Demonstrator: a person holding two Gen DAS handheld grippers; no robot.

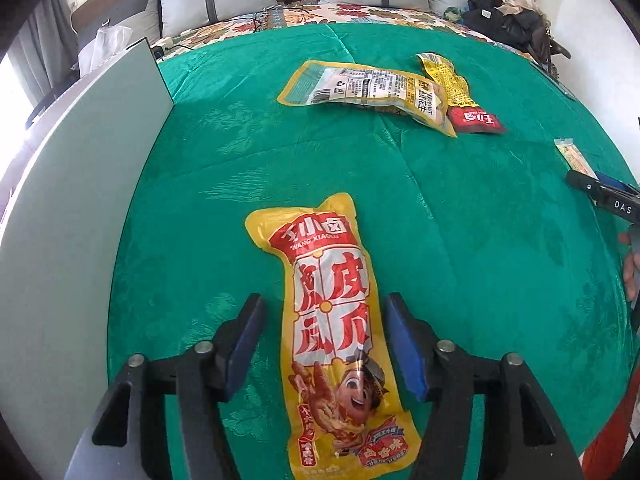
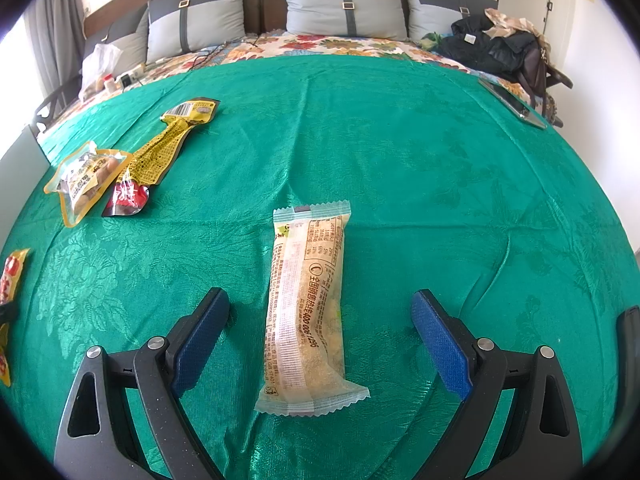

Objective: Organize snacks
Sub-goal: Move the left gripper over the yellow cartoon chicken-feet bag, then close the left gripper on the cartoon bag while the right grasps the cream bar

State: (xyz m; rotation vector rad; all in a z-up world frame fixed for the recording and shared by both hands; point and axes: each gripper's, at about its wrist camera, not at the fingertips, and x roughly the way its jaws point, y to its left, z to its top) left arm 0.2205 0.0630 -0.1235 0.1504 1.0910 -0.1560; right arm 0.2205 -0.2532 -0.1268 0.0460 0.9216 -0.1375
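Observation:
A long yellow-and-red snack pack (image 1: 332, 332) lies on the green cloth (image 1: 440, 208), pointing away from me. My left gripper (image 1: 325, 301) is open and straddles it, with a gap between each blue pad and the pack. In the right wrist view a pale, clear-wrapped snack bar (image 2: 308, 300) lies lengthwise between the fingers of my open right gripper (image 2: 320, 296), untouched. Two more packs sit farther off: a yellow one with a white label (image 1: 360, 88) (image 2: 84, 180) overlapping a yellow-and-red one (image 1: 460, 96) (image 2: 160, 156).
A grey-green board (image 1: 80, 200) stands along the cloth's left edge. The right gripper's tip (image 1: 600, 194) and a hand (image 1: 630, 272) show at the right edge. Grey pillows (image 2: 344, 4), a dark clothing pile (image 2: 492, 44) and a flat slab (image 2: 516, 104) lie beyond.

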